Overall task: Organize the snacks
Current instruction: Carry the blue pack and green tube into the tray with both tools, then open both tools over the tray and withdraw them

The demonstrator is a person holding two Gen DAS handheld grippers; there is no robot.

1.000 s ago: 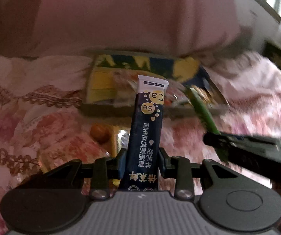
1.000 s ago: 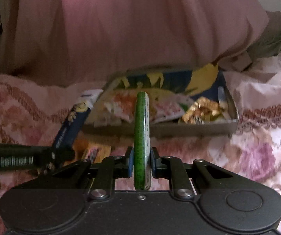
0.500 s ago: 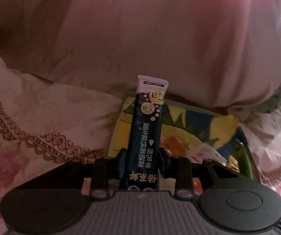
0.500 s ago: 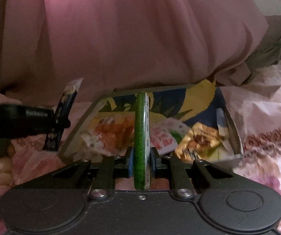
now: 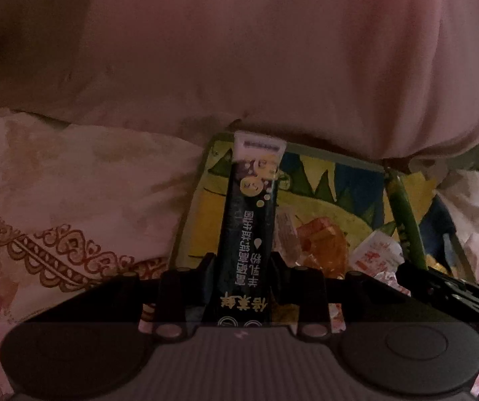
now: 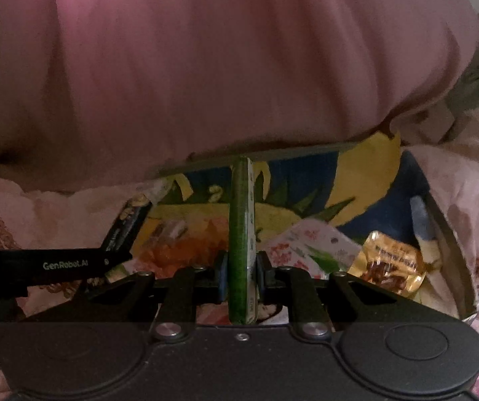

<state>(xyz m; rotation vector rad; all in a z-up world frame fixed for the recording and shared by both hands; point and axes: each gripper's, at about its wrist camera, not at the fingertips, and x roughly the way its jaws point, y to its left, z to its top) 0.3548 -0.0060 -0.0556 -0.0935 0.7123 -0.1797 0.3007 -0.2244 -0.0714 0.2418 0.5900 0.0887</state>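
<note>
Between the fingers of the left gripper [image 5: 242, 269] stands a dark blue stick pack [image 5: 252, 220], held tight with its white end pointing up and away. Just past those fingers sits a tin box [image 5: 339, 160] with a yellow and blue inside, on a flowery bed cover [image 5: 72, 183]. Between the fingers of the right gripper [image 6: 241, 272] a thin green stick pack [image 6: 239, 234] is squeezed, edge on and upright. Beyond these fingers, inside the box, lie an orange wrapper [image 6: 186, 250], a white flowery packet [image 6: 309, 244] and, off to the right, a shiny gold packet [image 6: 389, 264]. Behind the box rises a big pink pillow [image 6: 222, 67].
</note>
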